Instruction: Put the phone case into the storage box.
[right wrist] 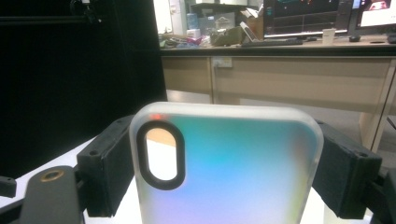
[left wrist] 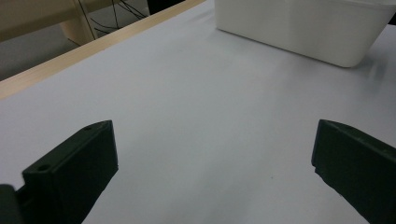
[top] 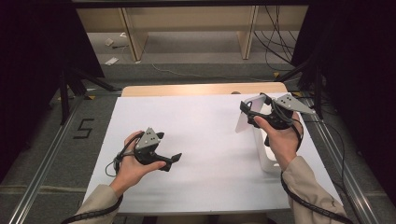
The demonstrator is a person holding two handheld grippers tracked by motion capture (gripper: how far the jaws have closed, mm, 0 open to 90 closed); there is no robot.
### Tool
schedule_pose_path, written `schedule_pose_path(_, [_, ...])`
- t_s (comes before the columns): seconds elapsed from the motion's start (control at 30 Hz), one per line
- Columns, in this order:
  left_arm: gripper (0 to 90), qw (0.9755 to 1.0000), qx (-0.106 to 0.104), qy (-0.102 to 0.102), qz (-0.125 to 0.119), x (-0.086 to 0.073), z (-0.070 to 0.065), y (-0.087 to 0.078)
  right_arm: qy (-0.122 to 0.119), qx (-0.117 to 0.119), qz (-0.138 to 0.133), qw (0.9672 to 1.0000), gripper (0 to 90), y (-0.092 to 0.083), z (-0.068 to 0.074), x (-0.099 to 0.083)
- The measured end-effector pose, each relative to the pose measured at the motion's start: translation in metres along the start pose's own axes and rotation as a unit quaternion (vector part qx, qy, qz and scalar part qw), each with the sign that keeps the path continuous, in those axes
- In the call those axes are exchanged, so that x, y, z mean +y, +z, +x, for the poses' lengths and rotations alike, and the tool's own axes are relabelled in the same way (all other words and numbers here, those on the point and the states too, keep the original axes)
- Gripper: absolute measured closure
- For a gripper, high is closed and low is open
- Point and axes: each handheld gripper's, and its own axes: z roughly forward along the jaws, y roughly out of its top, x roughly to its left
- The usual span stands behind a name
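High view looks down on the table [top: 196,140]; left view skims that table [left wrist: 210,116] closely; right view faces outward

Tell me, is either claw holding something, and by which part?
The right claw holds a translucent phone case, its jaws pressed against the case's two long side edges. The left claw is open, holding nothing.

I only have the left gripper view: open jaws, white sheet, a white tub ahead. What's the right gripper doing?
Observer: The right gripper is shut on a phone case, translucent with an oval camera cutout.
Operator: Where is it relative to the tub?
Observer: In the high view it is held up over the white tub, at the table's right side.
Operator: And my left gripper?
Observer: The left gripper sits low over the white sheet, holding nothing.
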Motion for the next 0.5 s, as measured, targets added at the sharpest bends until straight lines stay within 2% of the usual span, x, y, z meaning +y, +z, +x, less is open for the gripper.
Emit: schedule_pose_path(0.5, [0.0, 1.0000, 0.001, -0.001, 0.000, 0.000, 0.001, 0.000, 0.002, -0.022, -0.005, 0.9997, 18.1, -0.006, -0.011, 0.004])
